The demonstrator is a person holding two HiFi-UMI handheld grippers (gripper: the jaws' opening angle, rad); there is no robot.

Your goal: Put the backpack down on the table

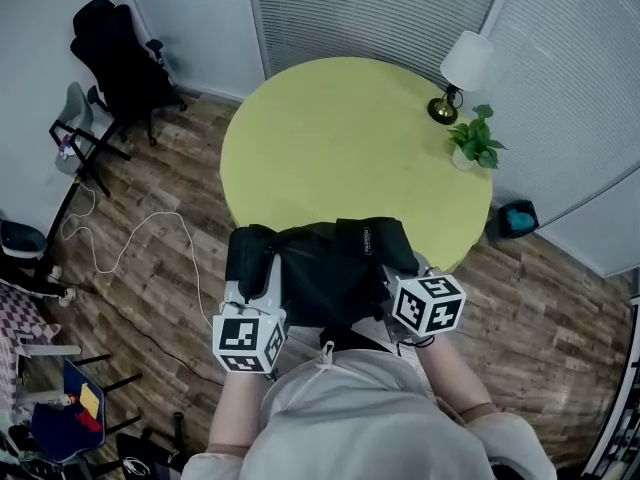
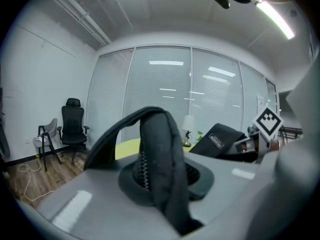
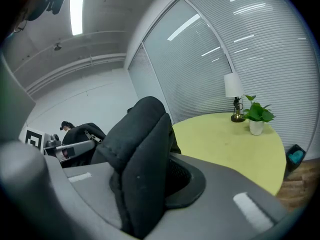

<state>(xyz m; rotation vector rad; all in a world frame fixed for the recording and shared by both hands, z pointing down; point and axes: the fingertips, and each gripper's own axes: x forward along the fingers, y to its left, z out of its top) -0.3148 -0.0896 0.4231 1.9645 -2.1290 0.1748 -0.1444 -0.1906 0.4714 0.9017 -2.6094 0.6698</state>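
Head view: a black fabric backpack point(image 1: 335, 268) is carried between both tools at the near edge of a round yellow-green table point(image 1: 340, 138). Its far part overlaps the tabletop; contact with the surface cannot be confirmed. The left gripper point(image 1: 256, 286) grips the backpack's left side and the right gripper point(image 1: 398, 290) its right side. At the table's far right stand a white-shaded lamp with a brass base point(image 1: 462, 70) and a small green plant in a white pot point(image 1: 474, 141), close together. A black office chair point(image 1: 122, 66) stands well apart on the wood-plank floor point(image 1: 170, 268), where a white cable point(image 1: 130, 240) also lies.

Left gripper view: the jaws are closed on a black strap of the backpack point(image 2: 156, 149), which rises in an arch from between them; a zipper runs along its inner side. The right gripper's marker cube point(image 2: 268, 121) shows at the right, beside more backpack fabric. The table edge, lamp and office chair appear behind.

Right gripper view: the jaws are clamped on a thick padded black part of the backpack point(image 3: 140, 164), standing upright between them. The tabletop lies just beyond, with lamp and plant at its far side.
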